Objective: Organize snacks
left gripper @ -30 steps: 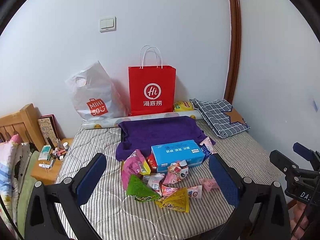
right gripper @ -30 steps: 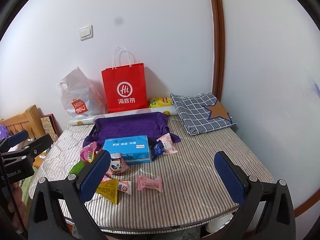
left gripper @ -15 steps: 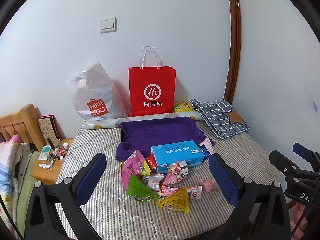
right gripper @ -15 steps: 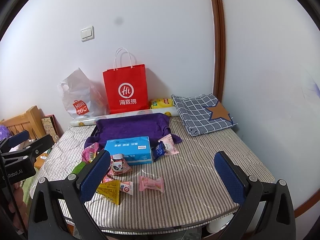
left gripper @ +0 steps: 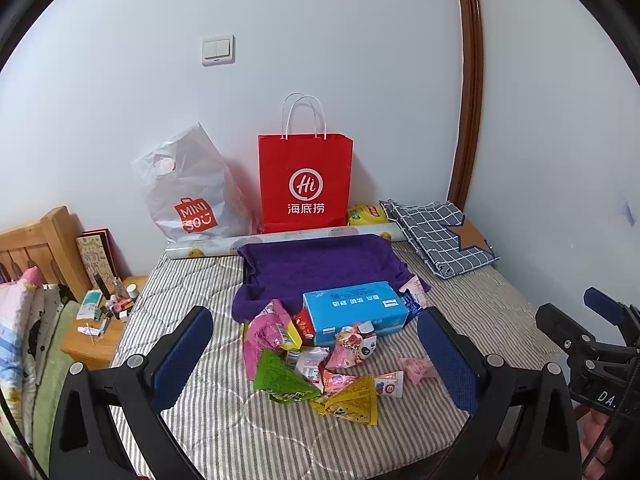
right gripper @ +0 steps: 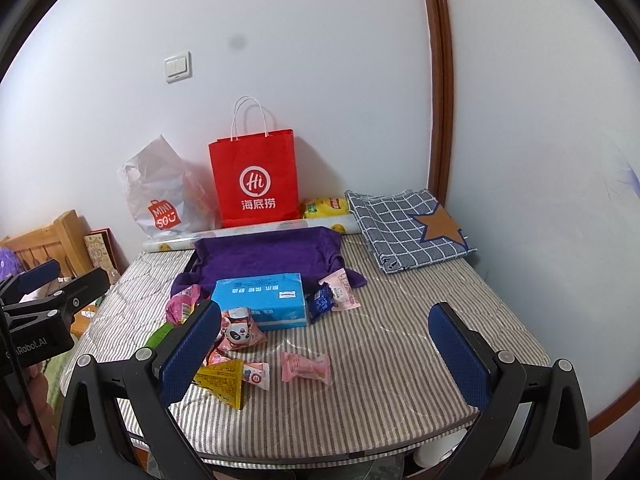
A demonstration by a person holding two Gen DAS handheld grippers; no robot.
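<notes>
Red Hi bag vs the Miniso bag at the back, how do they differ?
The red paper bag stands stiff and square with white twin handles; the Miniso plastic bag is grey-white, crumpled and slumped, with a punched hand hole. The red bag bears a white round logo, the Miniso bag an orange one. Both stand against the wall behind the purple cloth.

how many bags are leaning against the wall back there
2: a red paper bag with handles in the middle, and a grey plastic bag right beside it on its left. Anything behind them is hidden.
</notes>
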